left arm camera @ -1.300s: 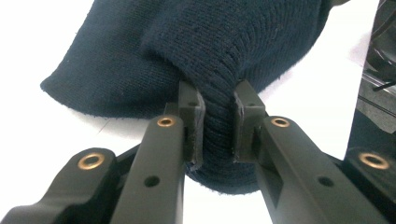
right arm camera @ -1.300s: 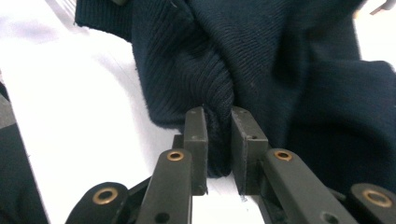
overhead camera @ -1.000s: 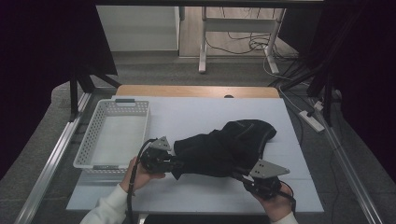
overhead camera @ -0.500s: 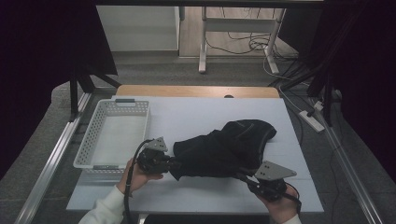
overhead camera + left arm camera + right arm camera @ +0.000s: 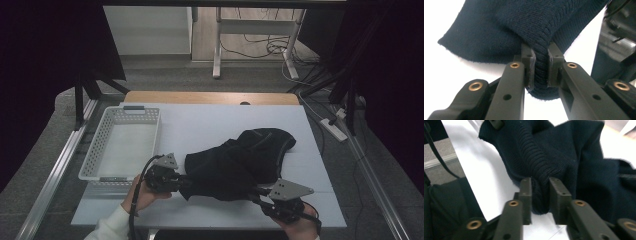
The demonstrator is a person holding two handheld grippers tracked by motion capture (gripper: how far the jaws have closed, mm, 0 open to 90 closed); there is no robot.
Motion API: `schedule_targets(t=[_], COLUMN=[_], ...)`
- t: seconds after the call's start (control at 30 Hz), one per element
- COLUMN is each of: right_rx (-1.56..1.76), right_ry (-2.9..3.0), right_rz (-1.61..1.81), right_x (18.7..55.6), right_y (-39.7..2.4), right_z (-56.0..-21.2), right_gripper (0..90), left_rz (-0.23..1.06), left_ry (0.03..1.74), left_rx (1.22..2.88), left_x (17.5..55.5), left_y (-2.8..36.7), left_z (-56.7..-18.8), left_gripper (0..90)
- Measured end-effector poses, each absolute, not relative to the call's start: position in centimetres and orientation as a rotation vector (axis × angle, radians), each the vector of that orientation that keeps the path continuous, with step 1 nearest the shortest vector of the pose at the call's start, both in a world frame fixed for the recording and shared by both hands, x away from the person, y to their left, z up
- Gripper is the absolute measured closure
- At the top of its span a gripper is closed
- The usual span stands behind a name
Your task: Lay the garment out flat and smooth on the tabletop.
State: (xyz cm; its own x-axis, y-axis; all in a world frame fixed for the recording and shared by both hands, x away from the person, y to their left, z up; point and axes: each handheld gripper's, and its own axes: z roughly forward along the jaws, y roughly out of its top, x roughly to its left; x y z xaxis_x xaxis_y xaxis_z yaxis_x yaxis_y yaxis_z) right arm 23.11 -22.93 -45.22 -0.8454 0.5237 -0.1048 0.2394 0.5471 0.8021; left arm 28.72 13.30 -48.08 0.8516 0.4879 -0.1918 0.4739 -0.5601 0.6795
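Dark navy knit sweater [image 5: 235, 165] bunched in the middle of the white worktop [image 5: 200, 120], nearer the front edge, just to the right of the white perforated basket [image 5: 100, 155].

Left tool [image 5: 541, 70]: pressed together on a thick ribbed fold of the hem, cloth bulging out below the pads. Right tool [image 5: 540, 195]: jaws just eased apart a little, another ribbed fold between them and touching both pads, so a looser pinch by the look of it.

To spread the garment well:
- Keep the left pinch firm and deep on the rib, not on the thin edge.
- Tighten or reset the right pinch before pulling; likely to slip otherwise.
- Draw the two tools apart along the hem, level and low over the worktop, until the edge runs straight.
- Avoid lifting high; heavy knit likely to sag and fold under itself.
- Keep the cloth away from the basket rim.

Worktop: smooth, pale, bare apart from basket and sweater, with a wooden strip [image 5: 210, 97] at the far edge. Beyond: grey floor, white desk legs [image 5: 216, 50], loose cables, a power strip [image 5: 332, 129], dark curtains on both sides.
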Motion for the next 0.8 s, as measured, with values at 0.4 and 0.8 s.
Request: schedule_targets(t=[0.4,0.8], right_rx=[0.802,0.952], right_ry=[2.348,2.354], right_rz=[1.279,1.147], right_x=[24.6,27.0], right_y=[-25.0,-26.4], right_z=[-44.7,-47.4], right_gripper=[43.2,41.0], left_rz=[0.122,0.179], left_ry=[0.811,0.889], left_rx=[2.185,2.164], left_x=[29.2,30.3], left_y=[13.4,12.5], left_z=[-47.8,-48.2], left_gripper=[38.9,34.3])
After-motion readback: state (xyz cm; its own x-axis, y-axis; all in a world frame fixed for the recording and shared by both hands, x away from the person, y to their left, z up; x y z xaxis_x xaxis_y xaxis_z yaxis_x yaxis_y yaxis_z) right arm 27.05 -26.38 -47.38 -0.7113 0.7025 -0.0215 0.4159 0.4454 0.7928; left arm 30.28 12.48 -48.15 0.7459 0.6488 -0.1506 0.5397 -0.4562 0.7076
